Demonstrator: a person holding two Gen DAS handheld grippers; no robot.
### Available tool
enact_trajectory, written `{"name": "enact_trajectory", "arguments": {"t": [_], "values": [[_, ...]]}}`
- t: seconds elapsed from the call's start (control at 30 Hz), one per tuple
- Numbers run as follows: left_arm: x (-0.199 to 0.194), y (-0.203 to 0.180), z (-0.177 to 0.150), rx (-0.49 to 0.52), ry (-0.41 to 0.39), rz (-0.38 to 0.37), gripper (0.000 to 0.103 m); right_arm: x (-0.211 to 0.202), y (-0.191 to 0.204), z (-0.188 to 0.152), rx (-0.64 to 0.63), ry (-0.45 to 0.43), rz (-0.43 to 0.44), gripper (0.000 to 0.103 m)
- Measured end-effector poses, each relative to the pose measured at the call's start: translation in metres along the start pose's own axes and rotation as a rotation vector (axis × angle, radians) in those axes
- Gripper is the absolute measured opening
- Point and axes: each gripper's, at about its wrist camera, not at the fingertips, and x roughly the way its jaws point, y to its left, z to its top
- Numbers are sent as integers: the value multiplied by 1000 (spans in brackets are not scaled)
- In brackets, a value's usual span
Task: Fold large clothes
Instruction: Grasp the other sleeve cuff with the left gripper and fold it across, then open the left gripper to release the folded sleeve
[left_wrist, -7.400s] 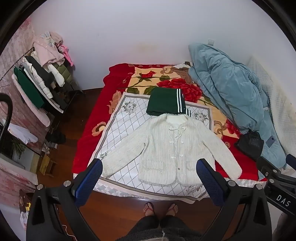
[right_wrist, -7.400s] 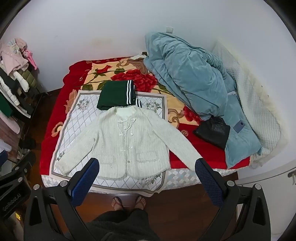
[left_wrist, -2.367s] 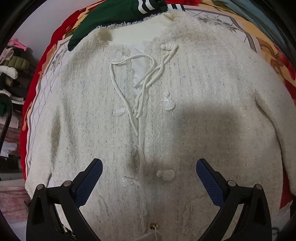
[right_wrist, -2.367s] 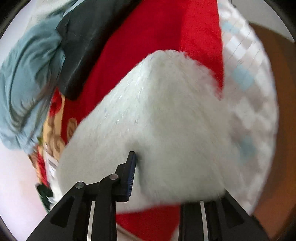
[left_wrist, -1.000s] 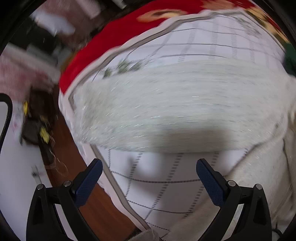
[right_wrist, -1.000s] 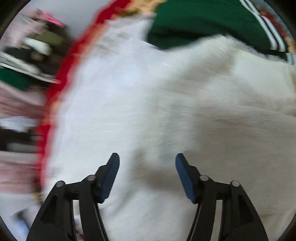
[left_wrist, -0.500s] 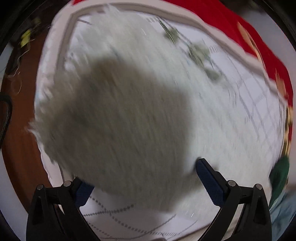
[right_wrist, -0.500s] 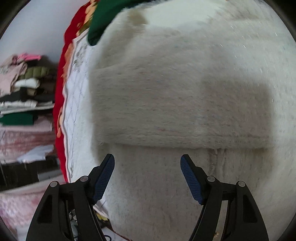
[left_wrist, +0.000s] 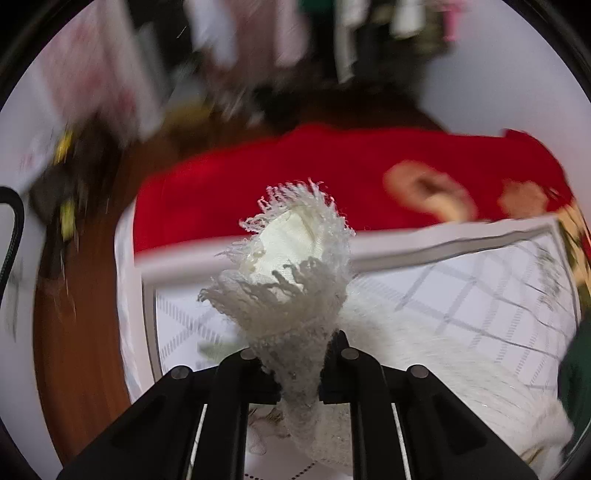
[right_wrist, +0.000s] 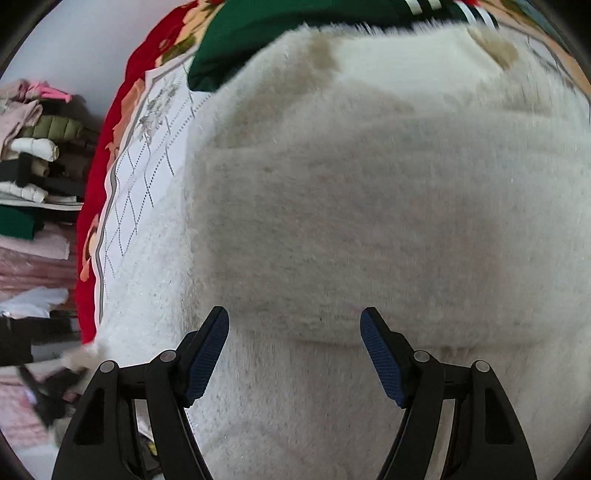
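Pinching the white cardigan's (right_wrist: 369, 206) fringed cuff (left_wrist: 295, 258), left tongs (left_wrist: 299, 373) hover over the red blanket (left_wrist: 332, 173); right tongs (right_wrist: 293, 354) gape.

We see a cream-white fuzzy cardigan (right_wrist: 369, 221) with a fringed cuff (left_wrist: 291, 258). Beneath the cardigan lies a white sheet (left_wrist: 480, 295) with grey diamond lines, over a red floral blanket (left_wrist: 332, 177). Beyond the cardigan's collar sits a dark green garment (right_wrist: 280, 33) with white stripes.

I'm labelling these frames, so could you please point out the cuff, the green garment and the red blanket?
cuff (left_wrist: 291, 258), left wrist view, fringed sleeve end.
green garment (right_wrist: 280, 26), right wrist view, folded body.
red blanket (left_wrist: 258, 177), left wrist view, plain red part.
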Motion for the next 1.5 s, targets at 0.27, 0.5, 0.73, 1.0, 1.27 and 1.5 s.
{"name": "enact_trajectory", "arguments": {"t": [0.27, 0.5, 0.73, 1.0, 1.27, 1.5], "values": [[-143, -172, -55, 477, -177, -264, 9, -37, -53, 3, 139, -37, 33, 76], [-227, -318, -198, 892, -70, -598, 9, -90, -144, -17, 244, -96, -83, 76], [-277, -418, -366, 1226, 126, -728, 9, -132, -254, -58, 430, -137, -166, 76], [-270, -444, -430, 1315, 135, -680, 14, -142, -320, -94, 503, -124, -196, 76], [-270, -428, -397, 1218, 133, -717, 95, -160, -312, -102, 548, -140, -105, 76], [-228, -345, -301, 986, 41, -422, 95, -156, -279, -49, 483, -186, 112, 76]]}}
